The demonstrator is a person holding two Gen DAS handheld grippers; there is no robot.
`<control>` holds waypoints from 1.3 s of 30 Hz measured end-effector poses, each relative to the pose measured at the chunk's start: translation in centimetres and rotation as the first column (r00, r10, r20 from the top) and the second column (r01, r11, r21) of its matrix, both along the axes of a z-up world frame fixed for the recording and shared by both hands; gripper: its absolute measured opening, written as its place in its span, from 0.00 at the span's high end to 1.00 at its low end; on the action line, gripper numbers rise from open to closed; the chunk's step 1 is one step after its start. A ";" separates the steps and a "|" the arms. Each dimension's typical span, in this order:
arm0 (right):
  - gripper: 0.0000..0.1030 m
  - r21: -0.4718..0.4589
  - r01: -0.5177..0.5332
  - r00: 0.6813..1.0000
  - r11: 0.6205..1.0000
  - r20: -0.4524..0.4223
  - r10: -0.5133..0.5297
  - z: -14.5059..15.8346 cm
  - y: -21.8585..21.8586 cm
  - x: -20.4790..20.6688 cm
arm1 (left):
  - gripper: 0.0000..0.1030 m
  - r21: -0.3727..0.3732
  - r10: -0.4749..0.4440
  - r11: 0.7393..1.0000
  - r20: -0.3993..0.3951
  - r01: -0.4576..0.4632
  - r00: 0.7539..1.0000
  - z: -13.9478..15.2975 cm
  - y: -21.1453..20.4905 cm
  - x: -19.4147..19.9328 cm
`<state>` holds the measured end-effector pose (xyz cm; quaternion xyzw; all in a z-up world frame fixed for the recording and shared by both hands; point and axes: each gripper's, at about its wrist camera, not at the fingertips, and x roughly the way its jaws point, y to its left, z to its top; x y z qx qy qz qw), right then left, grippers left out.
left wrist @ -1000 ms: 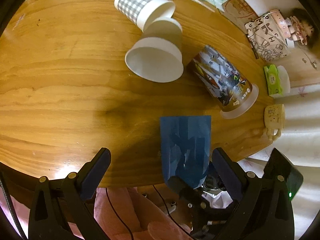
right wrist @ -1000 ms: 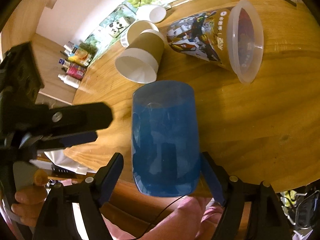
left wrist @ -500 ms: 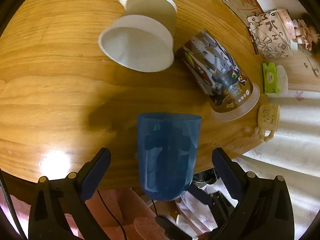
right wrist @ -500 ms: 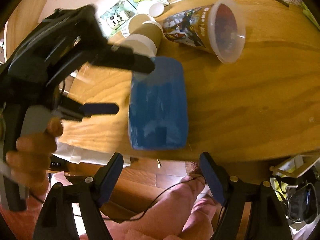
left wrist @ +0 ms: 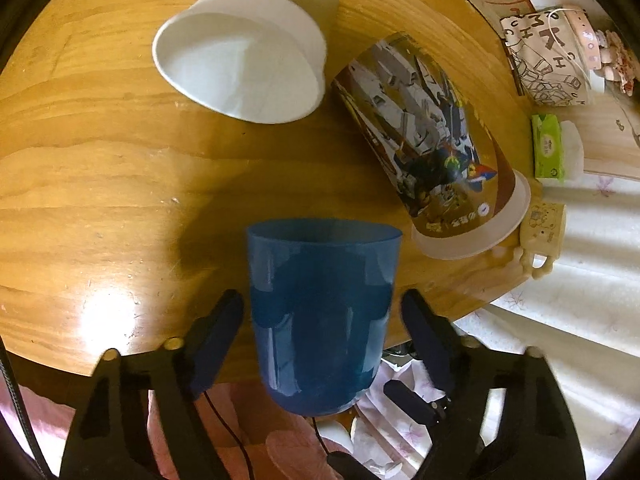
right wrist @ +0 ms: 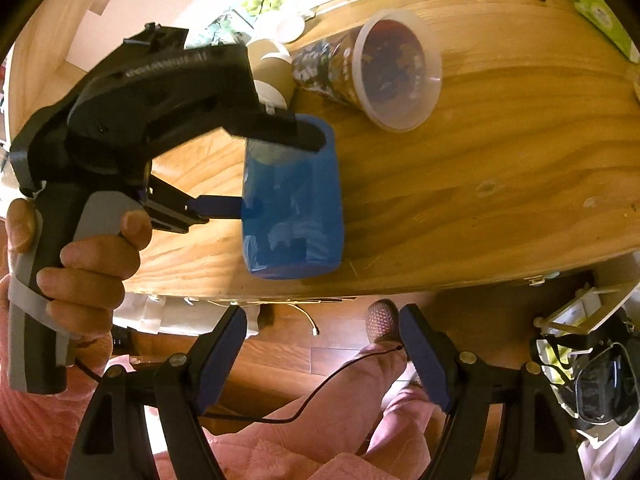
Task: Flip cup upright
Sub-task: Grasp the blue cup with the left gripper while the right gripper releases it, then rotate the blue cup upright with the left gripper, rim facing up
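Note:
A translucent blue cup (left wrist: 322, 312) stands near the front edge of the wooden table (left wrist: 100, 184). It also shows in the right wrist view (right wrist: 292, 204). My left gripper (left wrist: 322, 312) straddles the cup, its fingers (left wrist: 218, 330) close on both sides; contact is hard to judge. In the right wrist view the left gripper's fingers (right wrist: 218, 206) reach the cup's wall and rim. My right gripper (right wrist: 320, 354) is open and empty, drawn back below the table edge, apart from the cup.
A white paper cup (left wrist: 244, 68) lies on its side behind the blue cup, and a printed plastic cup (left wrist: 432, 148) lies to its right (right wrist: 372, 72). A green tissue pack (left wrist: 548, 148) and a patterned bag (left wrist: 548, 56) sit far right. The person's legs (right wrist: 360, 400) are below.
My left gripper moved in around the blue cup and its fingers narrowed. My right gripper let go of the cup and drew back below the table edge.

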<state>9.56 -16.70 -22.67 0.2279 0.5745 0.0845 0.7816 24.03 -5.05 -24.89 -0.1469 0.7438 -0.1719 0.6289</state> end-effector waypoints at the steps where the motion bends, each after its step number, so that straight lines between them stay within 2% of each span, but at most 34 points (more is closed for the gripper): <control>1: 0.23 0.000 0.000 1.000 1.000 0.001 0.000 0.1 -0.1 0.0 | 0.26 -0.009 0.003 1.000 -0.002 -0.003 1.000 -0.1 0.1 0.0; 5: 0.23 -0.004 -0.008 1.000 1.000 0.002 0.008 0.3 0.1 -0.1 | 0.28 -0.033 0.018 0.999 -0.007 -0.018 1.000 -0.1 0.5 -0.2; 13: 0.23 -0.009 -0.034 0.999 0.999 0.012 0.034 0.5 0.2 -0.1 | 0.29 -0.016 0.006 1.000 0.088 -0.004 0.996 0.8 1.3 -0.7; 17: 0.23 -0.014 -0.038 0.999 0.999 0.020 0.038 0.5 0.2 -0.2 | 0.29 0.009 0.009 1.000 0.180 -0.011 0.984 1.7 1.8 -0.9; 22: 0.23 -0.017 -0.038 0.999 0.999 0.025 0.038 0.5 0.3 -0.4 | 0.29 0.030 0.024 0.999 0.319 -0.036 0.947 3.1 2.9 -1.2; 25: 0.23 -0.022 -0.039 0.999 0.999 0.028 0.040 0.5 0.4 -0.5 | 0.29 0.045 0.032 0.997 0.422 -0.057 0.906 4.0 3.6 -1.6; 27: 0.23 -0.024 -0.040 0.999 0.999 0.031 0.041 0.6 0.6 -0.5 | 0.29 0.069 0.038 0.994 0.502 -0.084 0.864 4.7 4.1 -1.9; 31: 0.23 -0.028 -0.041 0.998 0.999 0.036 0.042 0.6 0.6 -0.7 | 0.29 0.132 0.016 0.982 0.659 -0.137 0.752 5.7 4.6 -3.0; 33: 0.23 -0.033 -0.038 0.999 0.999 0.035 0.040 0.7 0.7 -0.8 | 0.29 0.134 0.016 0.979 0.705 -0.156 0.709 5.6 4.9 -3.3; 35: 0.23 -0.036 -0.037 0.998 0.999 0.039 0.038 0.8 0.7 -0.9 | 0.29 0.134 0.017 0.976 0.736 -0.170 0.677 5.6 5.0 -3.6; 39: 0.23 -0.038 -0.034 0.998 0.999 0.054 0.036 1.0 0.8 -1.3 | 0.29 0.146 -0.003 0.969 0.814 -0.200 0.581 5.5 5.0 -4.9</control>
